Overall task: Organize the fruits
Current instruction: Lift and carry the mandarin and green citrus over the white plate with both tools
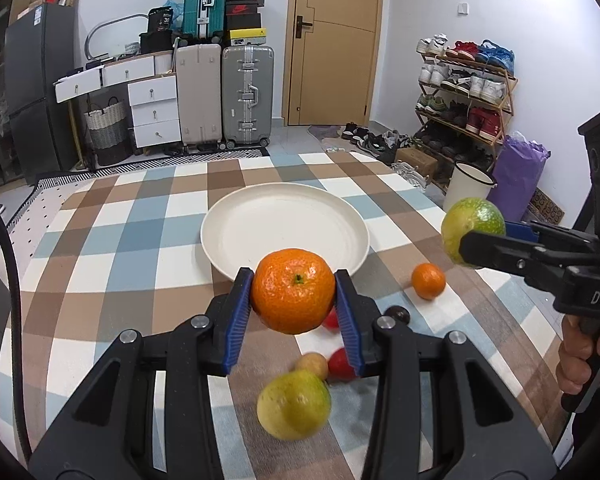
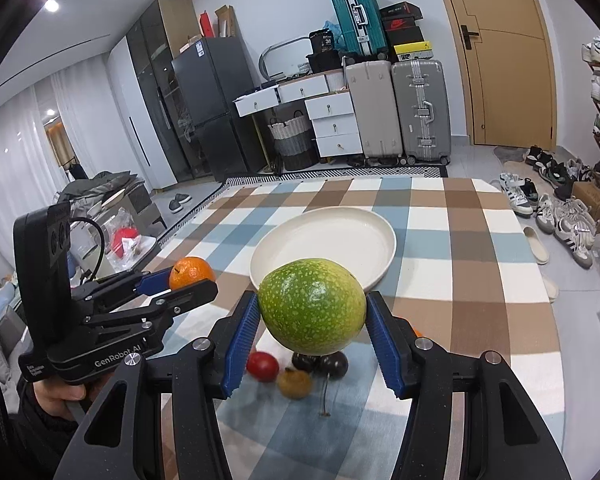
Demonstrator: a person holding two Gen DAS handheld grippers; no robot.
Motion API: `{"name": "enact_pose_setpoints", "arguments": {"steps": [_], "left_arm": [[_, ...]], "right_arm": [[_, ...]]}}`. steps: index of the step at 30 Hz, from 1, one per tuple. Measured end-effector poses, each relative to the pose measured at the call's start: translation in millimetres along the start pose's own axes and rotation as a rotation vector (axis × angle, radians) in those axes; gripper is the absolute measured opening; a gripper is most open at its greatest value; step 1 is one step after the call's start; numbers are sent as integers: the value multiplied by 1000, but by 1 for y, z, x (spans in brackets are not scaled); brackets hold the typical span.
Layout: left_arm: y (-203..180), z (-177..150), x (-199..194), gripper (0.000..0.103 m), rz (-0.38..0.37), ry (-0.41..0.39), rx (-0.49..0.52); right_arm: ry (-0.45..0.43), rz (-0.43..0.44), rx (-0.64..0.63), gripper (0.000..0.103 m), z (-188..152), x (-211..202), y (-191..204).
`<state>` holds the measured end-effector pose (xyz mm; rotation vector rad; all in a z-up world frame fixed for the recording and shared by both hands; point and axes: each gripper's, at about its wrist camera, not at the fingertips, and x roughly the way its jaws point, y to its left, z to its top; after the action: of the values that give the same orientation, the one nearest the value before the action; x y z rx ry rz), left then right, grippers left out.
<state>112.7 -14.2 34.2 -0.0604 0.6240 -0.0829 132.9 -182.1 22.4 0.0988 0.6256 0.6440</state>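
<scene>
My left gripper is shut on a large orange and holds it above the table, just short of the empty white plate. My right gripper is shut on a speckled green fruit, held above the table near the plate. The green fruit also shows at the right of the left wrist view, and the orange at the left of the right wrist view. Loose on the cloth lie a small orange, a yellow-green fruit, red fruits, a dark fruit and a small tan fruit.
The table has a checked cloth. Behind it stand suitcases, white drawers, a shoe rack and a white bin. Shoes lie on the floor to the right.
</scene>
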Motion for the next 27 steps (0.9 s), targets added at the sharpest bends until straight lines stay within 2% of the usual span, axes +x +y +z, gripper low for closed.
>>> {"name": "enact_pose_setpoints", "arguments": {"steps": [11,27], "left_arm": [[14,23,49,37,25,-1,-20],[54,33,106,38,29,42,-64]], "right_arm": [[1,2,10,55,24,30,-10],[91,-3,14,55,29,106,-15]]}}
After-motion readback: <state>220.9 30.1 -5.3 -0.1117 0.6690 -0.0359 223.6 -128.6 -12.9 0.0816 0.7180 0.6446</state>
